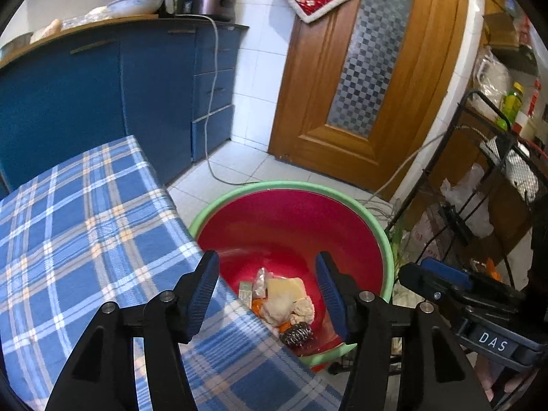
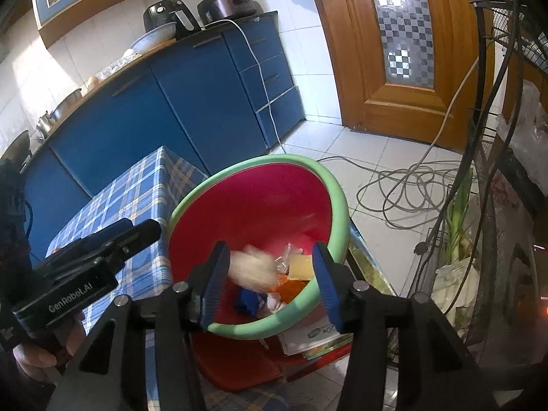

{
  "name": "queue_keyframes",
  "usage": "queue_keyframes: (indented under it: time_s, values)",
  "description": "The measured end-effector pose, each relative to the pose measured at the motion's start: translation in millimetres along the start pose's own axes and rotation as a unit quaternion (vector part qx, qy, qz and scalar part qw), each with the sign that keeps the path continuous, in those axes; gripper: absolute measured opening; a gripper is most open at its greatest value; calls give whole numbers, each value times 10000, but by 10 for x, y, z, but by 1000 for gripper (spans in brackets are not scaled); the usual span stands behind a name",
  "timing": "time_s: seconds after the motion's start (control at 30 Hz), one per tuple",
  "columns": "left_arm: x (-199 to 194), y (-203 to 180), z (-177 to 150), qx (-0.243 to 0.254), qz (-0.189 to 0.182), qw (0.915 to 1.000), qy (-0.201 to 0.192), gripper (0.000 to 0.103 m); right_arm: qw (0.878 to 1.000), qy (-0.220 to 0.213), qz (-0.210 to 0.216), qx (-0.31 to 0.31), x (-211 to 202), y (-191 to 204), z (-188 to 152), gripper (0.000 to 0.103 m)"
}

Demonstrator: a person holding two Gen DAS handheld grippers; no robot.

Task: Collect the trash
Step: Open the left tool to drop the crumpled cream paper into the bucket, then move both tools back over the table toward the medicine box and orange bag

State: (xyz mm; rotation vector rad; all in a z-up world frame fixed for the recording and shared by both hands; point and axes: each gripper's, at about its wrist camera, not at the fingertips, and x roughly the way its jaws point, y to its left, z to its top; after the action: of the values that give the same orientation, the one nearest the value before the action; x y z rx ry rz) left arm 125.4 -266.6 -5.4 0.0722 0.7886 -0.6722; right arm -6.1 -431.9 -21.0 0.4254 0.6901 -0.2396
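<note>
Right wrist view: blurred pale scrap [image 2: 251, 269] above red basin [image 2: 260, 185].

Two black two-finger grippers with blue pads are counted, the left gripper [image 1: 267, 294] and the right gripper [image 2: 270, 284]. One red plastic basin with a green rim [image 1: 291, 226] is seen. One table covered in blue plaid cloth [image 1: 85, 233] is counted. In the basin, one coiled steel scouring pad [image 1: 297, 333] and one pale yellow flat piece [image 1: 286, 287] are made out; the remaining scraps cannot be counted.
</note>
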Motion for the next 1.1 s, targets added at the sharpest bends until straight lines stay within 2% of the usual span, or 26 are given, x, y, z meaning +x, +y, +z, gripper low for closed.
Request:
queue_keyframes:
  time_s: [0.17, 0.23, 0.3, 0.67, 0.8, 0.87, 1.1]
  values:
    - [-181, 184, -20, -242, 282, 9993, -98, 60, 9999, -15, 105, -43, -32, 71, -21, 57]
    - [-269, 281, -41, -358, 416, 9984, -145, 60, 9999, -13, 159, -62, -39, 116, -36, 63]
    - [-372, 394, -65, -471, 561, 9971, -202, 60, 9997, -2, 246, -85, -46, 186, -57, 64]
    - [-921, 1031, -267, -1037, 1457, 9831, -396, 60, 9971, 126, 640, -391, -19, 627, -172, 74]
    - [-1112, 1263, -361, -1311, 1830, 9732, -468, 65, 9959, 206, 702, -534, 13, 797, -244, 79]
    - [-1201, 1420, -421, -1518, 2082, 9651, -477, 67, 9953, 243, 738, -580, 33, 867, -272, 80]
    - [-1414, 1976, -631, -2223, 2612, 9381, -473, 67, 9933, 348, 828, -724, 87, 1080, -361, 82]
